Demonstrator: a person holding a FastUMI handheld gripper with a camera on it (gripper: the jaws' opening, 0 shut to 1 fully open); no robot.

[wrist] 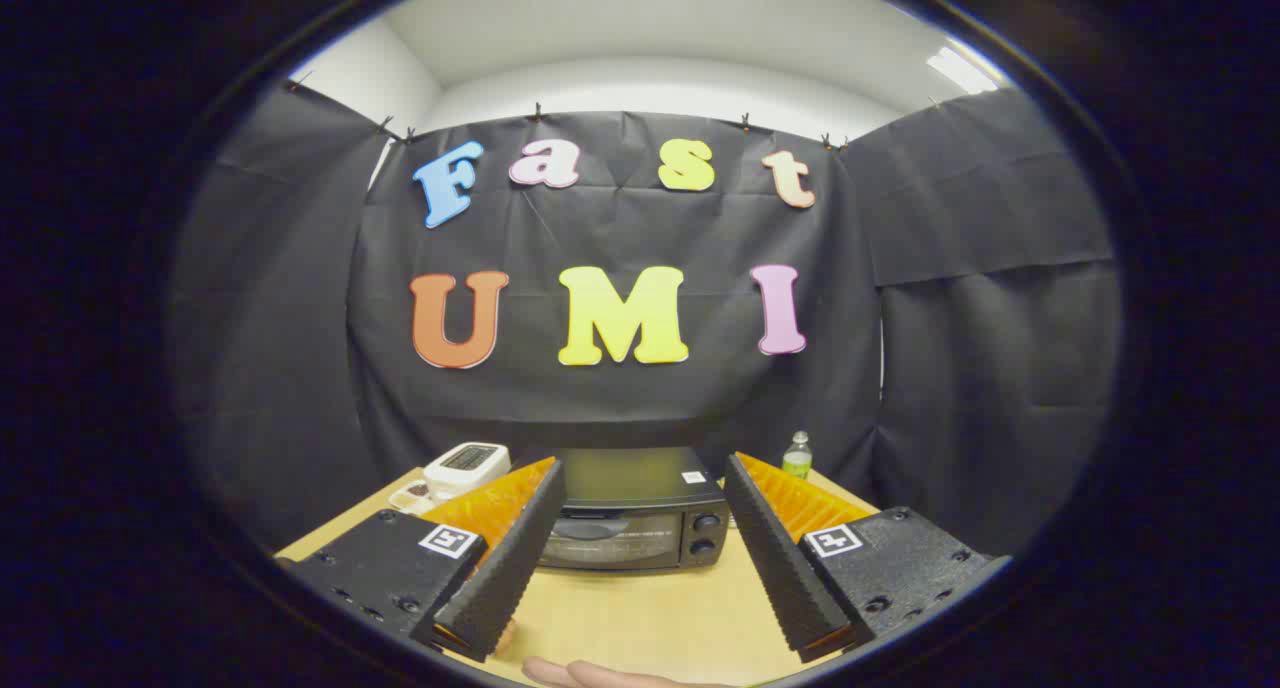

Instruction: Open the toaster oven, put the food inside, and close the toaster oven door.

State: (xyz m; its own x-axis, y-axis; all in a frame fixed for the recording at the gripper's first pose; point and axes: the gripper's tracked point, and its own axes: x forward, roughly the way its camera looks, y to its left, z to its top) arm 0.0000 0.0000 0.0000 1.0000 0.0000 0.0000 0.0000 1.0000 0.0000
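**Approach to the closed toaster oven**

Toaster oven (630, 518) sits on the wooden table (650, 618), door shut, beyond the fingers and framed between them. Best move, by my reading: come in level, hook the handle (588, 530) along the door's top, pull down slowly. Gripper (640, 558) spread wide, holding nothing, touching nothing. White appliance (465, 465) and green bottle (797, 455) flank the oven.

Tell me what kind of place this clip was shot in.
Likely a staged recording booth, not a real kitchen: black cloth walls pinned around a wooden table holding a closed toaster oven, a white toaster and a bottle. The tool is open.
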